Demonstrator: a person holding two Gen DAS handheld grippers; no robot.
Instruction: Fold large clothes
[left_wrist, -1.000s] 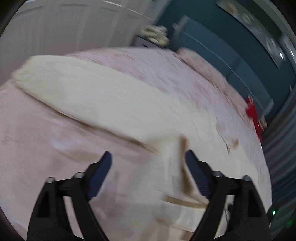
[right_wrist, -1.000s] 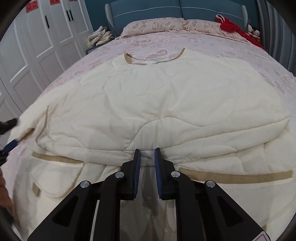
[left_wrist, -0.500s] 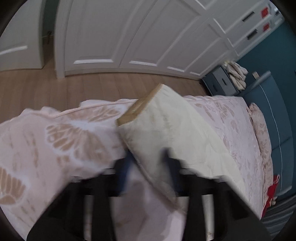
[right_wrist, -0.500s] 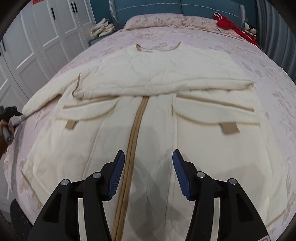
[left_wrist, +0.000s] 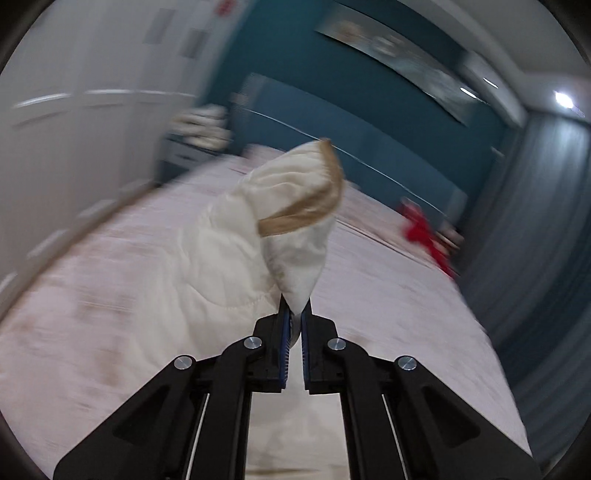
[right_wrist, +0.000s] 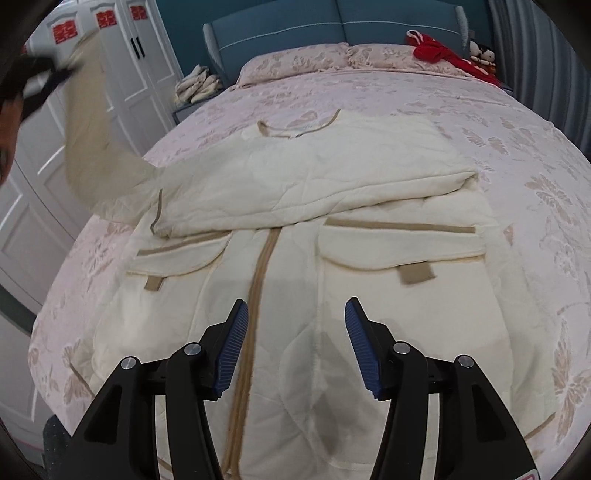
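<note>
robe (right_wrist: 314, 177): soft quilted cloth, matt, tan trim
bedspread (right_wrist: 517, 155): woven cloth under robe
my pads (right_wrist: 360, 343): ribbed blue rubber

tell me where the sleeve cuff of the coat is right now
The sleeve cuff is lifted off the bed, pinched in the shut left tool; the right wrist view shows it raised at upper left, before the white wardrobe.

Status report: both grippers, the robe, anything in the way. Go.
Left gripper shut on robe sleeve, lifted. Right gripper opening, empty, above robe. Nothing in the way.
</note>
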